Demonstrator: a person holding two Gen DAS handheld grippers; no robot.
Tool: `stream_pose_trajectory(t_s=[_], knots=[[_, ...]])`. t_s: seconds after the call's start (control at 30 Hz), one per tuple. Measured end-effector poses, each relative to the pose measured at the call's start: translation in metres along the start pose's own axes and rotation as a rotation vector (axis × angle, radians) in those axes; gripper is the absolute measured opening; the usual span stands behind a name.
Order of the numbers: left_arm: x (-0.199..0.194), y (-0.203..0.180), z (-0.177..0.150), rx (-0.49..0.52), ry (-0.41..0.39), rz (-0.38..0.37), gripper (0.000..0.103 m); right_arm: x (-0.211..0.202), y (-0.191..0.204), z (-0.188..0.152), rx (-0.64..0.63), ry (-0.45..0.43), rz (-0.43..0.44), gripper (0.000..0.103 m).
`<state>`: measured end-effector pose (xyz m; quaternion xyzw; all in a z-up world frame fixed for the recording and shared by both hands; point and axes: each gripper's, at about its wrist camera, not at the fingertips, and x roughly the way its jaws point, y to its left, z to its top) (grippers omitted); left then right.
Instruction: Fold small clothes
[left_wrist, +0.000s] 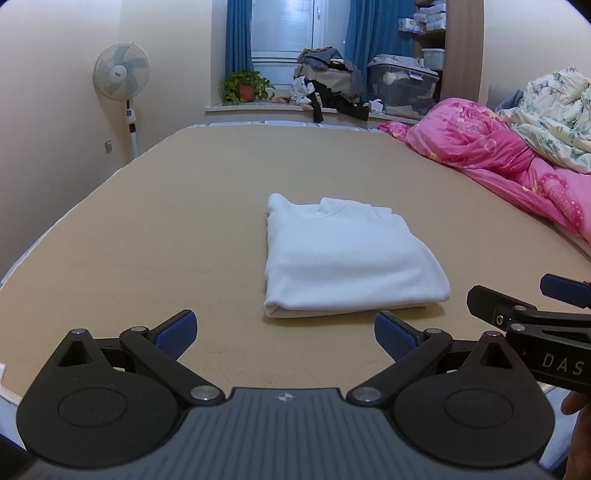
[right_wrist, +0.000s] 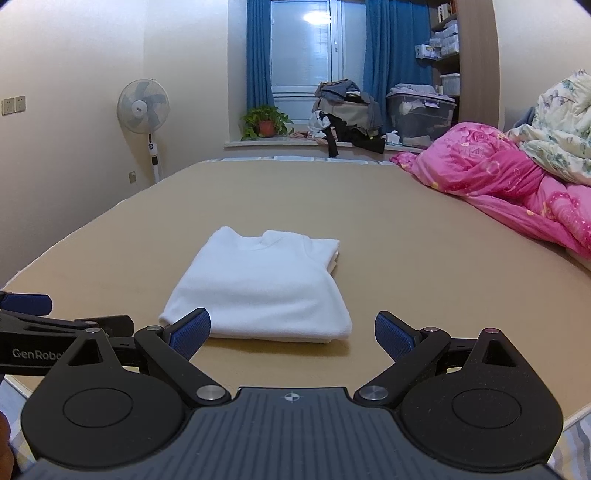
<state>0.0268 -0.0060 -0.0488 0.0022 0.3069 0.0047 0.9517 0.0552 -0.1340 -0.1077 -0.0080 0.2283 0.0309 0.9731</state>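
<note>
A white garment (left_wrist: 343, 258) lies folded into a neat rectangle on the tan bed surface (left_wrist: 166, 229), collar at its far end. My left gripper (left_wrist: 284, 334) hovers open just in front of its near edge, holding nothing. In the right wrist view the same folded white garment (right_wrist: 258, 288) sits ahead, and my right gripper (right_wrist: 291, 332) is open at its near edge, its left pad (right_wrist: 192, 332) level with the garment's near-left corner. The right gripper (left_wrist: 532, 299) also shows at the right side of the left wrist view, and the left gripper (right_wrist: 48, 317) at the left side of the right wrist view.
A pink quilt (left_wrist: 498, 155) and a pale flowered quilt (left_wrist: 554, 114) are piled along the bed's right side. Beyond the bed stand a fan (left_wrist: 123, 74), a potted plant (left_wrist: 245, 86), a heap of clothes (left_wrist: 328, 81) and a plastic storage box (left_wrist: 402, 86) on the window ledge.
</note>
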Motion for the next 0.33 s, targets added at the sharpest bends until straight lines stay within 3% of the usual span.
stream_pose_trajectory(t_s=[0.33], knots=[[-0.0029, -0.001, -0.001, 0.01, -0.014, 0.004, 0.102, -0.0027, 0.0013, -0.001, 0.003, -0.001, 0.001, 0.096]])
